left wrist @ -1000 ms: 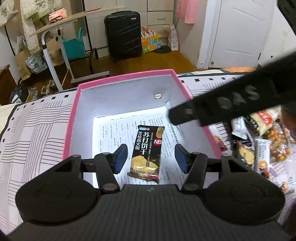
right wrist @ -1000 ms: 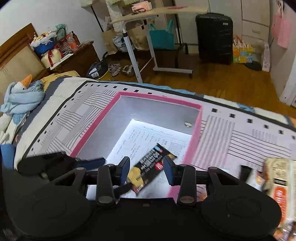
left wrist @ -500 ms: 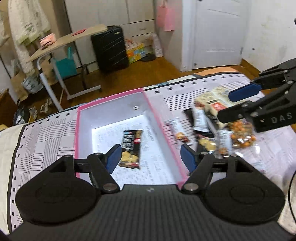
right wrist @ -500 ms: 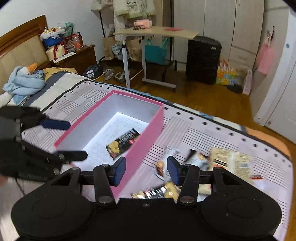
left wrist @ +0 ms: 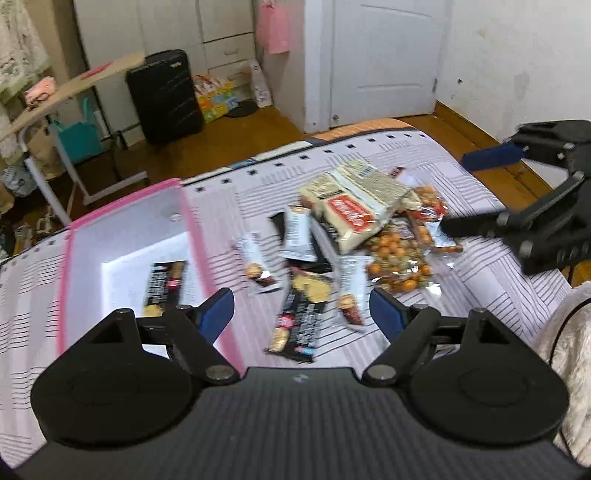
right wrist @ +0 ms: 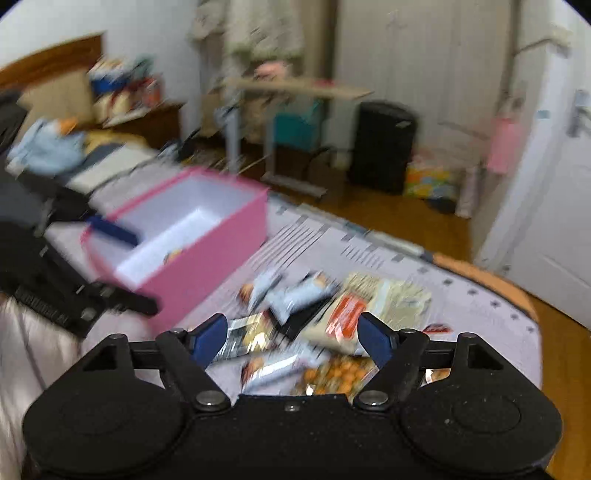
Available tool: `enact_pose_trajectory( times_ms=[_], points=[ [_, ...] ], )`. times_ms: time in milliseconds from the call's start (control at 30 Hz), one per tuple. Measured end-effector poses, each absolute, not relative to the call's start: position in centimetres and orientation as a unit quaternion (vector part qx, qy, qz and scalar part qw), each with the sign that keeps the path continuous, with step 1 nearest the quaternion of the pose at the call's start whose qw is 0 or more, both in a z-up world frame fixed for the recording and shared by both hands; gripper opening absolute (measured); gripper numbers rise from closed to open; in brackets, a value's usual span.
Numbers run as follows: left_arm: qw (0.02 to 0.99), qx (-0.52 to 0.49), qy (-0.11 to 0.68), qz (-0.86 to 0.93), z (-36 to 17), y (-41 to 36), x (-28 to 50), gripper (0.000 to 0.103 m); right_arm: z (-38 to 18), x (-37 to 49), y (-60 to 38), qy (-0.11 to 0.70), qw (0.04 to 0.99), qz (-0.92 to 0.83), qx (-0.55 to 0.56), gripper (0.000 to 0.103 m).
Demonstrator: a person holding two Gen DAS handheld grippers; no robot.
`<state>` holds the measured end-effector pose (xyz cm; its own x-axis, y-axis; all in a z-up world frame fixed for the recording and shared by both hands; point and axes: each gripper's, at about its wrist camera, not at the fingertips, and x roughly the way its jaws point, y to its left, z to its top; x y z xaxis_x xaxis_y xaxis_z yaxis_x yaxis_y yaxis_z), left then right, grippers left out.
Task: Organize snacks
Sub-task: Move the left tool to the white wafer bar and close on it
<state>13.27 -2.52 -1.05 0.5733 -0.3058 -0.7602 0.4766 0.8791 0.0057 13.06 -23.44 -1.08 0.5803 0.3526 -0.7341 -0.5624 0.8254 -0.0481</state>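
- Lying loose on a striped bedspread [left wrist: 480,280], a heap of snack packets [left wrist: 354,236] sits just right of a pink box [left wrist: 192,229].
- One dark biscuit packet [left wrist: 164,284] lies inside the box.
- The left gripper [left wrist: 303,312] hovers over the heap, jaws opening, nothing between them.
- The right gripper [right wrist: 290,338] does likewise, jaws opening and empty.

A white panelled door [left wrist: 384,59] and scuffed white wall [left wrist: 517,55] edge the wooden floor [left wrist: 229,129], where a black suitcase [left wrist: 164,96] stands by a tilted side table [left wrist: 70,88] and white wardrobe [left wrist: 170,26].
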Motion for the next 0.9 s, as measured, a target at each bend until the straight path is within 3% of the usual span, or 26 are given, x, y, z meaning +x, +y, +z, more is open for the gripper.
enact_pose_trajectory(
  times_ms=[300,467,700,900],
  points=[
    [0.875,0.138,0.411,-0.215,-7.1,-7.3,15.4,0.075,-7.6,13.0,-22.2,0.448,0.791,0.362,-0.204,0.067],
    [0.873,0.131,0.409,-0.231,-10.1,-9.3,16.9,0.065,-10.7,13.8,-21.8,0.472,0.767,0.388,-0.198,0.064],
    [0.863,0.085,0.426,-0.256,-14.7,-9.1,18.6,0.065,-13.7,12.8,-20.1,0.499,0.734,0.388,-0.250,0.062],
    [0.860,0.120,0.417,-0.268,-17.1,-10.9,18.8,0.065,-16.8,13.5,-18.9,0.531,0.701,0.367,-0.304,0.058]
  ],
)
